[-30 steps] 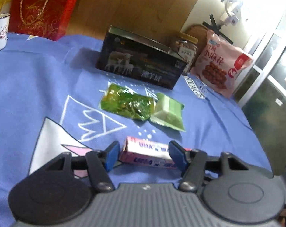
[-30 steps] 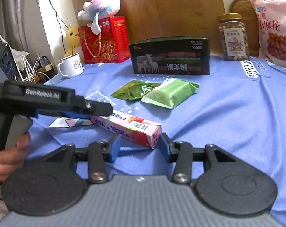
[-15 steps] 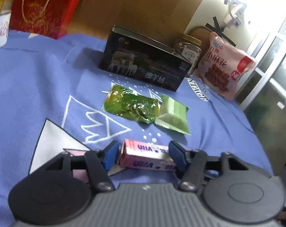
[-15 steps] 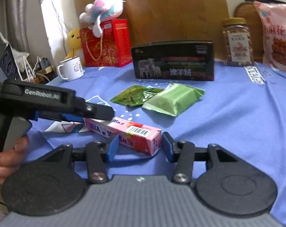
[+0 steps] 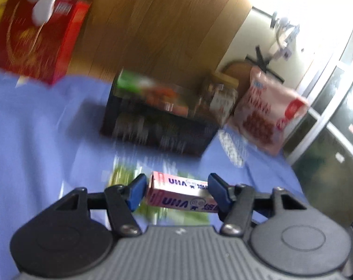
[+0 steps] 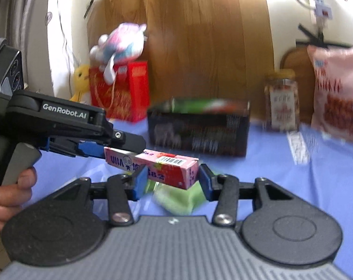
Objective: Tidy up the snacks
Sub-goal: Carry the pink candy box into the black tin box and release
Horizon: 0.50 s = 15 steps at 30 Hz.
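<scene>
While it hangs clear of the blue cloth [image 5: 36, 128], the pink box [image 5: 178, 193] sits in both tongs at once.

Left wrist view: its long axis runs 9 to 3 o'clock across the left gripper [image 5: 176, 183], whose pads pinch it. A blurred dark box [image 5: 157, 126] stands at 12, and a pink snack bag [image 5: 267, 114] at 2. Right wrist view: the box slants from 10 down to 4, barcode up, with its near end inside the right gripper [image 6: 170, 177]. One pad touches it and the other is a sliver off; whether they press I cannot tell. A green packet [image 6: 178, 200] lies beneath, and a jar [image 6: 281, 102] stands at 2.
</scene>
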Tool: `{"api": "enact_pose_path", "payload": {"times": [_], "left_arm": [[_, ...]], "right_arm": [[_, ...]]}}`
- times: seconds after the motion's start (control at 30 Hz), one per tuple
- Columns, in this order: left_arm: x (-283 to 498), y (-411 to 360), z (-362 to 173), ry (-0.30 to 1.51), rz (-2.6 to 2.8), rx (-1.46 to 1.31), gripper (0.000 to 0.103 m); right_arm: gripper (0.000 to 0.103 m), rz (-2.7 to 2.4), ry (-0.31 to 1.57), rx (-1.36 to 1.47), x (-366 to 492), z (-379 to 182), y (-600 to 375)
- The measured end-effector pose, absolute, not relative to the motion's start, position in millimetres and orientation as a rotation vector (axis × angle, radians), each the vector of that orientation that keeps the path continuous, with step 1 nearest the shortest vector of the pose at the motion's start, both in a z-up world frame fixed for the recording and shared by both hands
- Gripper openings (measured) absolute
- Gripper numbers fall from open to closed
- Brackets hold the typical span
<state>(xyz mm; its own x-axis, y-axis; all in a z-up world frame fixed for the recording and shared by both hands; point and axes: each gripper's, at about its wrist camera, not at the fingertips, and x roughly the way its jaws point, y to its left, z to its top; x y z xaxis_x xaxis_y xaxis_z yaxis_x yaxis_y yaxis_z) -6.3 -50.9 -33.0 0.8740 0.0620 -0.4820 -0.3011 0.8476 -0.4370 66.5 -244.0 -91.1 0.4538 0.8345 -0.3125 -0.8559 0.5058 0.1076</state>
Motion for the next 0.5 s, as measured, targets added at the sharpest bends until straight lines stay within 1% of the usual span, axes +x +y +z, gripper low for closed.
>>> {"api": "enact_pose_path", "payload": {"times": [0.13,0.23,0.27,0.3,0.33,0.37,0.4,0.47,0.5], "left_arm": [[34.2,-21.5,-12.7,0.429,0.215,-0.548,0.059],[70.3,1.3,-6.1,0.424,0.234,-0.567,0.058],[81.1,6.6,-5.3,0.422,0.241,-0.569,0.06],[92.2,11.1,-5.4,0.417,0.244,-0.562,0.061],[102.7,14.1,-6.8,0.414,0.246,-0.548,0.07],[112.2,16.5,-10.2,0.42,0.26,-0.538,0.073],[120.2,18.8,-13.7,0.434,0.283,-0.535,0.071],[125.1,23.9,-18.9,0.46,0.31,-0.537,0.06],[120.4,26.4,-18.8,0.453,0.307,-0.548,0.06]], "right_arm": [[0.05,1.035,0.287,-0.051,107.1,-68.2,-216.4],[0.05,1.026,0.294,-0.036,142.9,-60.7,-193.5],[0.052,1.02,0.3,-0.03,152.8,-59.2,-186.5],[0.053,1.012,0.307,-0.026,162.6,-58.5,-179.2],[0.056,0.997,0.31,-0.032,171.4,-58.2,-171.2],[0.06,0.981,0.306,-0.053,177.2,-58.5,-163.5],[0.061,0.954,0.298,-0.079,181.5,-60.0,-157.1],[0.061,0.92,0.304,-0.09,187.3,-61.6,-154.9],[0.061,0.922,0.32,-0.063,188.6,-61.7,-161.3]]}}
